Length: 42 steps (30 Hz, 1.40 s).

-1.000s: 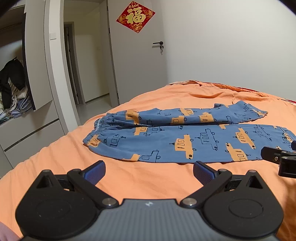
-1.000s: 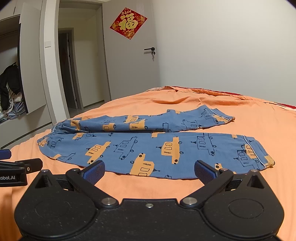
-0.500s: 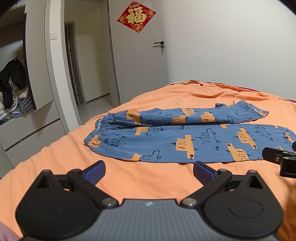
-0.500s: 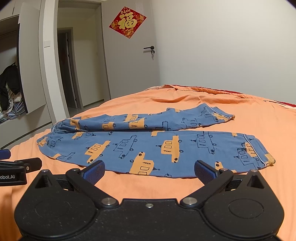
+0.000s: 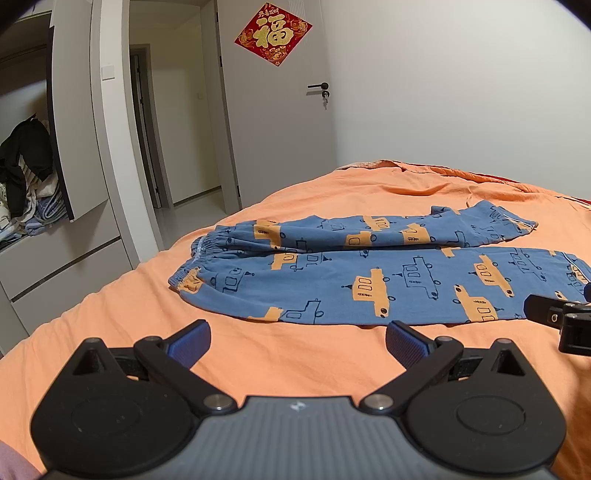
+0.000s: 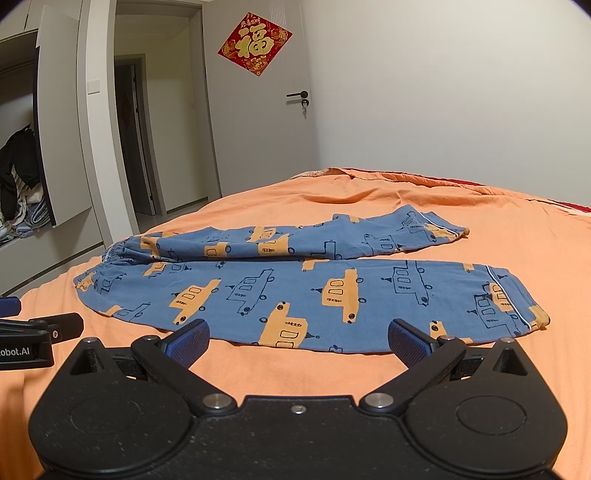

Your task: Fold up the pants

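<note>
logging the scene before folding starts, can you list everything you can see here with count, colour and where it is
pants: one, blue with orange and outlined vehicle print, laid flat on the bed, legs side by side, waistband toward the wardrobe
bed cover: one, orange, under the pants
door: one, white with black handle, open, behind the bed
door decoration: one, red and gold diamond, on the door
wardrobe: one, white, far left, open with piled clothes
wall: white, behind the bed
left hand-held gripper: one, black with blue pads, open, above the cover before the pants
right hand-held gripper: one, black with blue pads, open, at the pants' near edge
</note>
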Motion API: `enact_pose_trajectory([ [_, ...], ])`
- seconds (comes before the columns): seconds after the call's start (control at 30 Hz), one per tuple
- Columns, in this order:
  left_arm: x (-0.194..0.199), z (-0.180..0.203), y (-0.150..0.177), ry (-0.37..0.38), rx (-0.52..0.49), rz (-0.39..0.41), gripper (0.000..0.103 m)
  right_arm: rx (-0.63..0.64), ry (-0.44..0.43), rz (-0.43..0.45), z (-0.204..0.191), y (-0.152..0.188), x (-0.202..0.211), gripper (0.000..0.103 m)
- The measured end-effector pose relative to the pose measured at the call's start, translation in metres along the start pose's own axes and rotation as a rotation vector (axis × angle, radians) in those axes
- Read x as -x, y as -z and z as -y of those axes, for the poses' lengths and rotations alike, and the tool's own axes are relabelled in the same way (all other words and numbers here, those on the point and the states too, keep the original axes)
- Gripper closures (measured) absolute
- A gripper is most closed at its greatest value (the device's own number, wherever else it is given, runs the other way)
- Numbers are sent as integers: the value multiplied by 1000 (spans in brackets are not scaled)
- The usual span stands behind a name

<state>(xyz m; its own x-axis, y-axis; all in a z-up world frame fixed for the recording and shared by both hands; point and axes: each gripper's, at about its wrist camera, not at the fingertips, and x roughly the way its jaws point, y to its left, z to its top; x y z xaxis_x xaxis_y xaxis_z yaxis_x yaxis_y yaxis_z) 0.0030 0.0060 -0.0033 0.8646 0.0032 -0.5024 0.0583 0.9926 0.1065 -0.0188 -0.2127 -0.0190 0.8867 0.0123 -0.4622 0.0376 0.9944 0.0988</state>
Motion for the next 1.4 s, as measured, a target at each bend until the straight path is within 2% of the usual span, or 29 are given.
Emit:
enact_pose_trajectory([
  [0.43,-2,-3,1,5,4,-6,0,-1,-3,-2,0,1,0,1],
  [0.73,-3,-7,0,72,36,-28,0,11,14,7,1,6,0,1],
  [0.83,-7,-16,-5,160,113,-76,0,12,24,22,-3,0,2,1],
  [0.97,-25,-40,-29,302,313,-149,0,-31,1,46,1,-12,6,1],
  [1.07,-45,-59,-57,358,374,-111,0,-68,-46,79,11,-31,6,1],
  [1.17,-70,-77,-94,344,343,-39,0,-55,-92,115,23,-56,0,1],
  [1.3,-115,-91,-136,332,239,23,0,-12,-156,120,36,-97,-28,1],
  [1.4,-157,-102,-165,320,106,12,0,78,-214,77,41,-127,-66,1],
])
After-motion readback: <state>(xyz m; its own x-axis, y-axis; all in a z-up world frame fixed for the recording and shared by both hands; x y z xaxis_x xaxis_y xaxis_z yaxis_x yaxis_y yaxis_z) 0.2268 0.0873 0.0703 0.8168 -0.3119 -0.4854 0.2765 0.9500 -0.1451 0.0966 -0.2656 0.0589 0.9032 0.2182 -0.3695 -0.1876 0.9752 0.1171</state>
